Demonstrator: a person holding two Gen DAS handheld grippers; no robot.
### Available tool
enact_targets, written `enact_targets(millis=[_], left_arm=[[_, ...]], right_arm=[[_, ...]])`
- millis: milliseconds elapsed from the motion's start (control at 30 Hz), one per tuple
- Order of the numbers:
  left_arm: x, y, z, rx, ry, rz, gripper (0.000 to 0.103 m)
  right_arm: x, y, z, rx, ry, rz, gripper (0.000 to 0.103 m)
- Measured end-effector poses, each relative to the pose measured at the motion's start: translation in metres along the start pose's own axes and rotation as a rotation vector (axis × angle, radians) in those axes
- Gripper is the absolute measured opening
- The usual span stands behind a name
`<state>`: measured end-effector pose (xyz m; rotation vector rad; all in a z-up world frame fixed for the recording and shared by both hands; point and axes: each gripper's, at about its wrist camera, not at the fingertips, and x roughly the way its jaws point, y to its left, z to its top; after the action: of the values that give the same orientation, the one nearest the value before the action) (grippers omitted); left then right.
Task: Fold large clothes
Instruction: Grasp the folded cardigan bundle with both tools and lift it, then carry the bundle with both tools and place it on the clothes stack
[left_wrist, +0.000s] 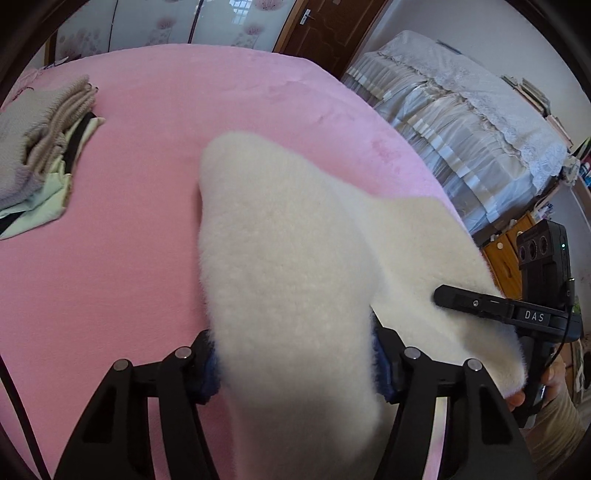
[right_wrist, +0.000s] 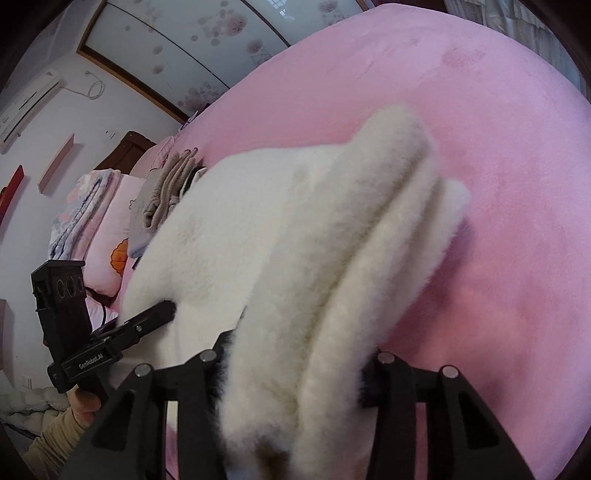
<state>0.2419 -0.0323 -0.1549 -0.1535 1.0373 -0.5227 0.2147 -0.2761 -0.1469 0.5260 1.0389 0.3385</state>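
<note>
Right now I have both grippers clenched on the white fleece garment (left_wrist: 295, 258): the left gripper (left_wrist: 295, 369) pinches a fold low in its frame, the right gripper (right_wrist: 291, 373) grips bunched layers. It drapes over the pink bed (left_wrist: 129, 221). A pile of folded clothes (left_wrist: 40, 147) sits upper left.

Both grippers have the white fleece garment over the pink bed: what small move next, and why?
Probably lower both together to lay it flat. The left gripper and right gripper each pinch the white fleece garment, which hangs bunched in layers above the pink bed.
</note>
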Motion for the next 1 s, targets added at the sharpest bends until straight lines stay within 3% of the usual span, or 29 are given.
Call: enact_targets(millis=[200,367,633,800,900,1000], left_arm=[[-0.081,0.049,0.0,-0.042,-0.027,0.026,0.062],[-0.16,0.113,0.022,-0.074,-0.117,0.088,0.062],[-0.247,0.239,0.129,-0.023,-0.233,0.225,0.062],[-0.248,0.334,0.197,0.0,-0.237,0.311,0.063],[-0.22,0.391,0.219,-0.007,-0.238,0.368,0.064],[-0.165,0.447,0.216,-0.097,-0.231,0.441,0.07]], right_arm=[[0.012,0.076,-0.002,-0.06,0.017,0.061,0.043],[0.042,0.157,0.026,-0.137,0.012,0.144,0.043],[0.119,0.3,0.119,-0.236,-0.105,0.248,0.043],[0.201,0.35,0.169,-0.257,-0.154,0.28,0.043],[0.264,0.362,0.19,-0.253,-0.162,0.275,0.043],[0.329,0.36,0.198,-0.25,-0.142,0.209,0.043]])
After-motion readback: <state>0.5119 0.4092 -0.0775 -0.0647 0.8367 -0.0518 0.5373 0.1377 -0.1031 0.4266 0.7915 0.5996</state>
